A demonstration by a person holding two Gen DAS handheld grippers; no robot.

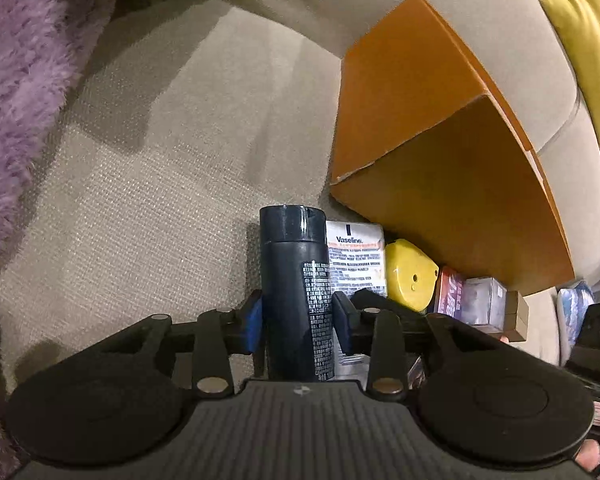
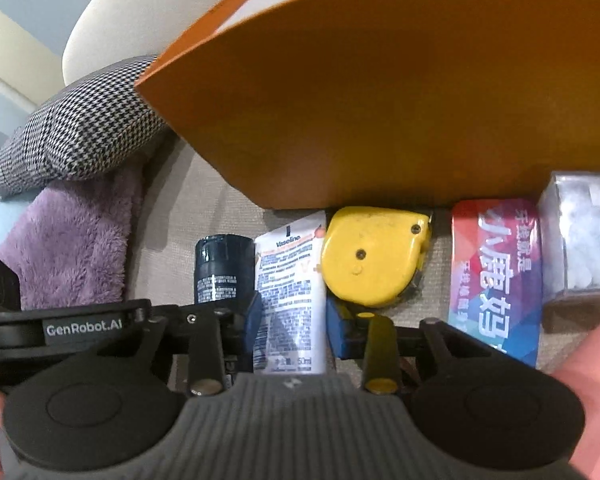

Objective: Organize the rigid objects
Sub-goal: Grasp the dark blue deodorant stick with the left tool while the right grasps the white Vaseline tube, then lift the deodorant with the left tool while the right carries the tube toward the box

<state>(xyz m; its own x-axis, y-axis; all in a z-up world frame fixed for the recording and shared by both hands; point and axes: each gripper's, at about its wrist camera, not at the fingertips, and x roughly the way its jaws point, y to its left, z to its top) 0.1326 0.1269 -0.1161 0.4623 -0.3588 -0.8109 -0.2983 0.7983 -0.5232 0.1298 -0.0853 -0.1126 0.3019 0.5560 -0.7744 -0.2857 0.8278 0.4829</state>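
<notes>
A dark bottle (image 1: 294,280) stands upright on the beige sofa seat (image 1: 140,220), and my left gripper (image 1: 298,318) is shut on its lower body, blue pads against both sides. Right beside it is a white Vaseline tube (image 2: 290,280), with my right gripper (image 2: 290,322) shut on it. The dark bottle (image 2: 216,264) shows just left of the tube in the right wrist view. A yellow tape measure (image 2: 374,256), a red and blue printed box (image 2: 496,276) and a clear plastic box (image 2: 580,236) continue the row to the right.
An open orange cardboard box (image 2: 380,100) lies on its side right behind the row. A purple fluffy blanket (image 1: 16,100) and a houndstooth cushion (image 2: 80,136) lie to the left, a yellow cushion (image 1: 584,32) at far right. A person's hands (image 2: 588,380) hold the right gripper.
</notes>
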